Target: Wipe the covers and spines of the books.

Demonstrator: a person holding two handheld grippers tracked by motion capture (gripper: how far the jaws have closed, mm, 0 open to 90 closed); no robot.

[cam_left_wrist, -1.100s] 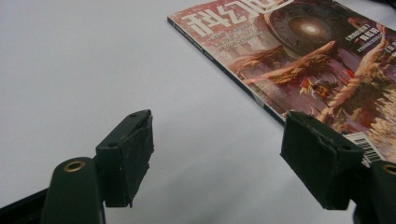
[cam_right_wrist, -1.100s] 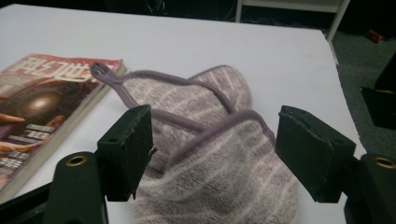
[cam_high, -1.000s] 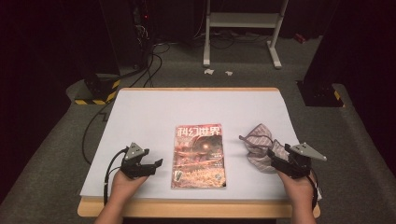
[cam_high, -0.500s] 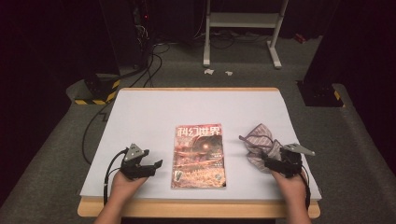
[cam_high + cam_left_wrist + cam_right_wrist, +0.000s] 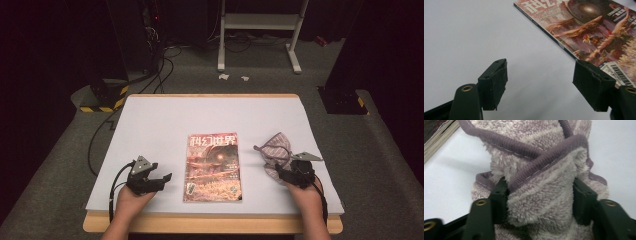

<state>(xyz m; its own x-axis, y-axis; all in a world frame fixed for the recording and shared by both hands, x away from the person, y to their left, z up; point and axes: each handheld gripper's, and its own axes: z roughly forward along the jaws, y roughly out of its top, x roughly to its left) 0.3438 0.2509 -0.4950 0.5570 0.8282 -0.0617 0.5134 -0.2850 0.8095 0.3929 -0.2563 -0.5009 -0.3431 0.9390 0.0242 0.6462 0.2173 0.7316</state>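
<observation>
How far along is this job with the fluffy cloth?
Early on. The cloth lies crumpled right of the magazine. In hand: the right gripper has just been closing, its jaws now pressing a fold between them. The left gripper waits open. Lifting or spreading the cloth looks still to come.

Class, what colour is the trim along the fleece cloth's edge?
Dusky purple trim on the pale greyish fleece cloth, clearest in the right gripper view.

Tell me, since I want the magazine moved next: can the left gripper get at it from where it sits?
Probably yes. The left gripper is open and empty, and bare table lies between it and the magazine.
</observation>
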